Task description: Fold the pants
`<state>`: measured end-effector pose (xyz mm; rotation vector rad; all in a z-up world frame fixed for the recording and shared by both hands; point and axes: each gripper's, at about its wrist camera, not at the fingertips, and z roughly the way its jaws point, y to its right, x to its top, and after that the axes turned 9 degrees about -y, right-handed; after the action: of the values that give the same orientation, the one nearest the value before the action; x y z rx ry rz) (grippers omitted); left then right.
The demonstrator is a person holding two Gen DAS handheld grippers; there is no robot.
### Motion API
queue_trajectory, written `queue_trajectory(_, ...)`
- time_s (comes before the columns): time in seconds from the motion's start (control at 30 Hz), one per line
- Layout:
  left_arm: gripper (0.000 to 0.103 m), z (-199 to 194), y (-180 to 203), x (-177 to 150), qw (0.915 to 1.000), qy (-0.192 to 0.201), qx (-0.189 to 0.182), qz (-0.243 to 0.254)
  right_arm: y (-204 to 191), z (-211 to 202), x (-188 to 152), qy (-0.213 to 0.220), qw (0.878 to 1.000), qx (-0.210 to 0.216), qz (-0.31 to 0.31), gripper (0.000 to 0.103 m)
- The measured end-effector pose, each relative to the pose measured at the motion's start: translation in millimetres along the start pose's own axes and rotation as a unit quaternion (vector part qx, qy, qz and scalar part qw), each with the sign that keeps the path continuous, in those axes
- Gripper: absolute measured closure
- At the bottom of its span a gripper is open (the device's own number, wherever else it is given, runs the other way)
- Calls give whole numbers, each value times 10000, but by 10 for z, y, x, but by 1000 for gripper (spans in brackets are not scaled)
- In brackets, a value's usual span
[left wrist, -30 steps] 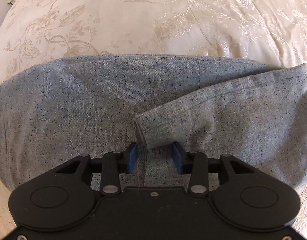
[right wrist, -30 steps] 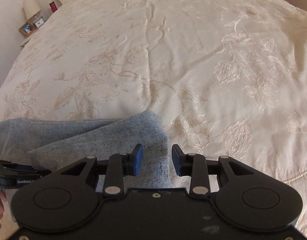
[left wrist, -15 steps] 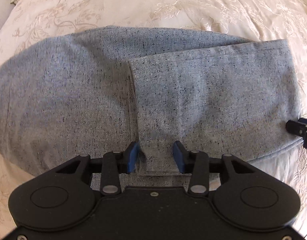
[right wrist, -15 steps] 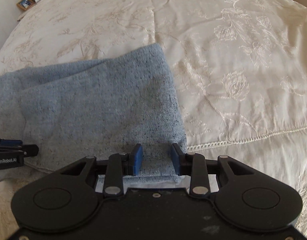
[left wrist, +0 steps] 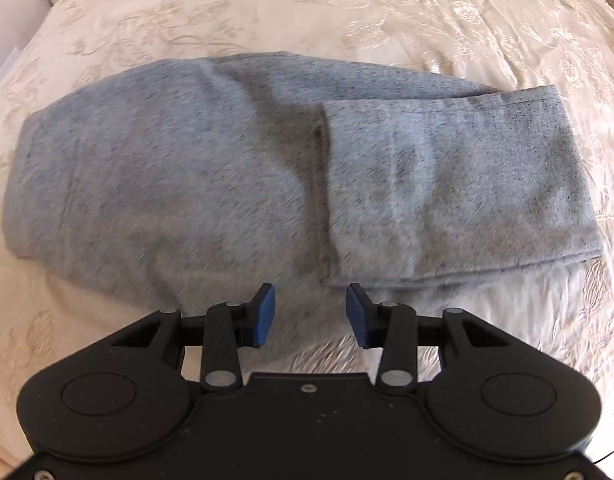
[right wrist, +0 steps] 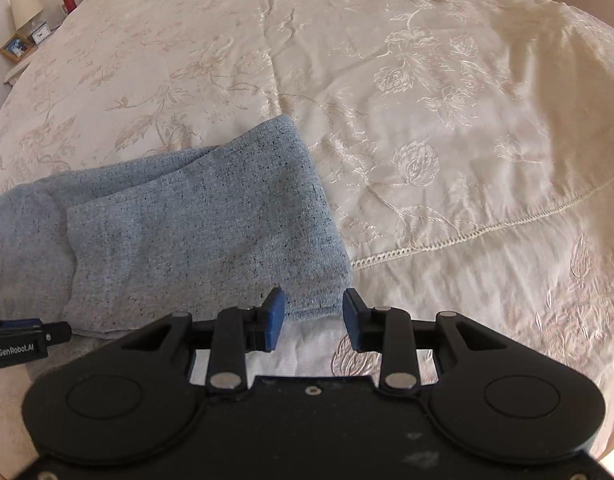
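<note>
Grey speckled pants (left wrist: 227, 184) lie folded on the cream bedspread (left wrist: 347, 12), with the leg end (left wrist: 447, 184) doubled over on the right. My left gripper (left wrist: 310, 308) hovers open just off the pants' near edge, with only bedspread showing between its blue pads (left wrist: 263, 316). In the right wrist view the pants (right wrist: 203, 232) fill the lower left. My right gripper (right wrist: 313, 308) hangs above their near right corner, its jaws opening. The cloth edge shows between the pads but they do not press it. The left gripper's tip (right wrist: 27, 340) pokes in at the left edge.
An embroidered bedspread with a lace seam (right wrist: 467, 236) stretches far and to the right. A bedside table at the far left carries a lamp (right wrist: 25, 4), a small clock (right wrist: 41, 34) and a photo frame (right wrist: 15, 48).
Both grippers have drawn back and risen from the pants. The cloth that lay between the pads earlier now rests flat on the bed, folded over.
</note>
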<state>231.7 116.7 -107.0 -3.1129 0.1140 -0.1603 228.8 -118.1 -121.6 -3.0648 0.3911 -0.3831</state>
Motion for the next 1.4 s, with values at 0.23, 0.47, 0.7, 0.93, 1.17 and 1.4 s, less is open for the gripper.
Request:
queue_trajectory(0.23, 53, -144, -159, -321, 9966, 54, 355, -747, 31, -128, -252, -418, 9972, 588, -189, 68)
queue_trajectory(0.47, 53, -343, -410, -592, 9895, 102, 449, -1373, -127, -285, -561, -267, 9896, 606, -1274, 68)
queue_trajectory(0.7, 53, -397, -810, -621, 9827, 86, 560, -1763, -239, -440, -654, -116, 9825, 852, -1655, 69)
queue_trajectory(0.93, 53, -246, -1425, -480, 9803, 27, 378, -1938, -453, -479, -655, -78, 9835, 829, -1604, 69)
queue_trajectory(1.17, 52, -18, -2120, -208, 9784, -46, 66, -2067, -886, -465, -585, -146, 9889, 741, -1276, 69)
queue_trajectory(1.4, 42, 262, -2657, 159, 9765, 0, -151, -2148, -1436, -378, -444, -202, 9924, 604, -1051, 69)
